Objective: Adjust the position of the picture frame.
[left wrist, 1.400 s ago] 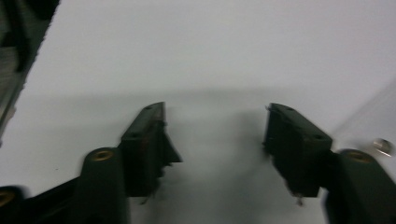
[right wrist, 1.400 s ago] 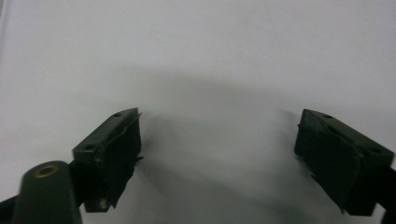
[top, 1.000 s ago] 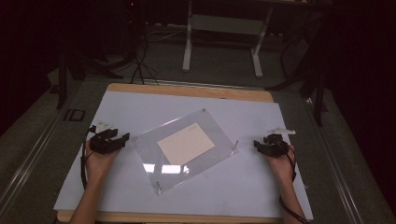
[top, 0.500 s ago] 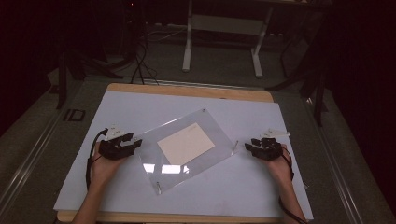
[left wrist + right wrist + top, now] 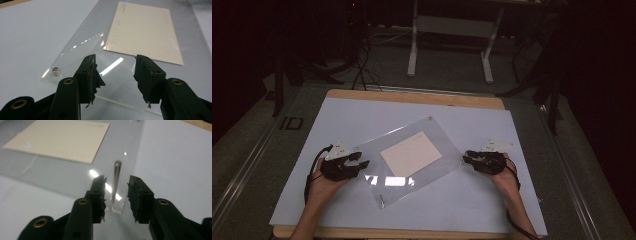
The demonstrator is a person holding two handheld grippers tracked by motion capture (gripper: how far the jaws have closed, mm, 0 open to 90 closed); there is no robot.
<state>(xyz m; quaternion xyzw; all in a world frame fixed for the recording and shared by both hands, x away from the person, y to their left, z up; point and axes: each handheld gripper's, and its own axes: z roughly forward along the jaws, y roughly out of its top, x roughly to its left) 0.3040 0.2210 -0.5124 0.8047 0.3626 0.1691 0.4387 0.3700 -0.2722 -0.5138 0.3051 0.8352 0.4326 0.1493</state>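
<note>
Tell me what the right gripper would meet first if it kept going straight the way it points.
Most likely the metal pin at the corner of the clear acrylic frame: it stands between the right gripper's open, closing jaws.

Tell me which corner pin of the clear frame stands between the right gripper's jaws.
The metal pin at the clear frame's right-hand corner: it rises upright between the right gripper's open jaws, which have just been closing, untouched. The pin by the left gripper lies outside its jaws.

Glossy clear acrylic frame holds matt cream paper card; a shiny metal pin.
</note>
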